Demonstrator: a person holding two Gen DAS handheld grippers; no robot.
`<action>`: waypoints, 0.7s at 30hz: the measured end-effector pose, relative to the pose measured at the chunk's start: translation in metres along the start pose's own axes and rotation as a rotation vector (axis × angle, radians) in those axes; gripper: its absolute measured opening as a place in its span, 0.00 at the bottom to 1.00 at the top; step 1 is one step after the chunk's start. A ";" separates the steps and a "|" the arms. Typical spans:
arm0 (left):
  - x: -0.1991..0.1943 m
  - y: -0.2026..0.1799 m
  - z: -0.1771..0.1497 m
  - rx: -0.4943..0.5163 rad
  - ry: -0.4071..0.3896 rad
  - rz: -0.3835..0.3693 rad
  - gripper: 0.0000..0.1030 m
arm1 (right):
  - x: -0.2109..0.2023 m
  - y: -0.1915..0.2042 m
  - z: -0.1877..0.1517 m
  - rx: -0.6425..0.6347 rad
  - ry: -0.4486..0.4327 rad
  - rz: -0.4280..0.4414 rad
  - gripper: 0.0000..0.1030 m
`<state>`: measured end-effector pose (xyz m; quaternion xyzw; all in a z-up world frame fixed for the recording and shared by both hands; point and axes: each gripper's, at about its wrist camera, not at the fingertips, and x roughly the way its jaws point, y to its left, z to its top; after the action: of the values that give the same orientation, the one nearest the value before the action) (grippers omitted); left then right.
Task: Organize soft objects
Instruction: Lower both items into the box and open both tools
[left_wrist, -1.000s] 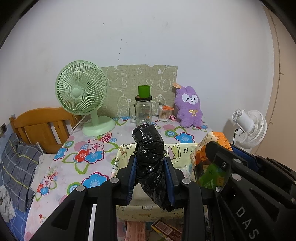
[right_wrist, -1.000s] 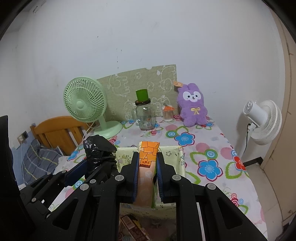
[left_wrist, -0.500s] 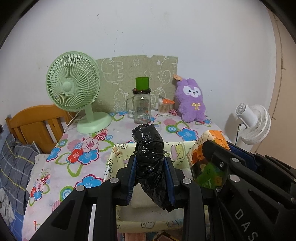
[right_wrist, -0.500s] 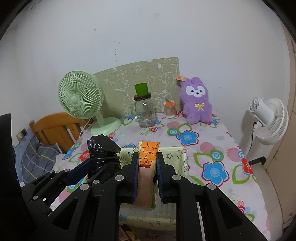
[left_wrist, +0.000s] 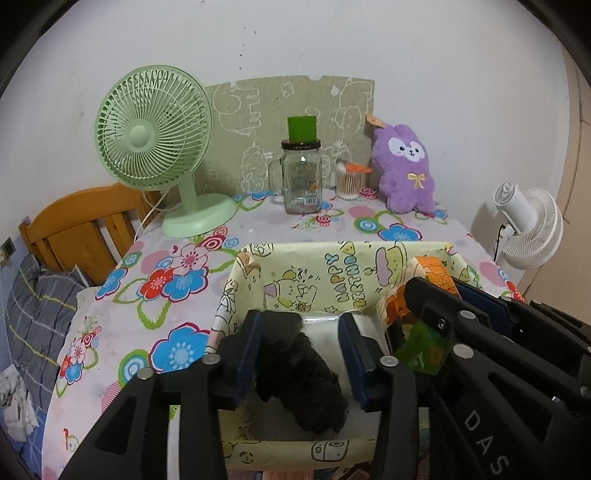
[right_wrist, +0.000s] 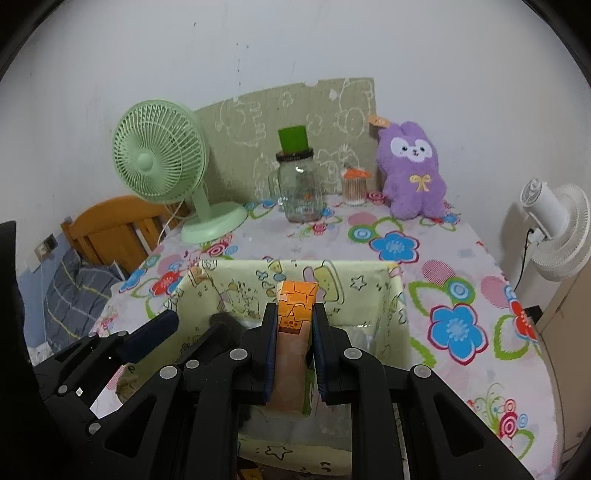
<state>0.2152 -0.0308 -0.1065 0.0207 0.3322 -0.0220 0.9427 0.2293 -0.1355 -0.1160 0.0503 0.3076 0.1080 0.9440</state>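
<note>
the crumpled black plastic bag (left_wrist: 301, 373) lies in the cartoon-print storage box (left_wrist: 343, 273), between the pads of the left gripper (left_wrist: 299, 354), whose jaws have just been opening and stand spread clear of it. at 3 o'clock from it, the right gripper (right_wrist: 294, 343) pinches an orange patterned packet (right_wrist: 293, 332) upright over the same box. the box sits on the flowered worktop (right_wrist: 454, 295); a green fan (left_wrist: 155, 140) stands at 11 o'clock, a glass jar (left_wrist: 301, 177) at 12, a purple plush bunny (left_wrist: 406, 170) at 1.

Two fans (left_wrist: 153, 127) (left_wrist: 532, 227), one plush rabbit (left_wrist: 406, 168), one glass jar (left_wrist: 301, 177).
</note>
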 end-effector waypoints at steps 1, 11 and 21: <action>0.001 0.001 -0.001 -0.003 0.003 -0.006 0.57 | 0.001 0.000 0.000 0.001 0.002 0.003 0.20; 0.002 0.005 -0.002 -0.001 0.014 -0.019 0.73 | 0.012 0.004 0.001 -0.020 0.023 0.068 0.22; -0.003 0.003 -0.001 0.001 0.010 -0.052 0.87 | 0.009 0.003 0.002 -0.002 0.023 0.040 0.83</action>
<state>0.2125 -0.0276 -0.1053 0.0129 0.3373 -0.0464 0.9402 0.2369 -0.1309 -0.1188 0.0544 0.3171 0.1279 0.9382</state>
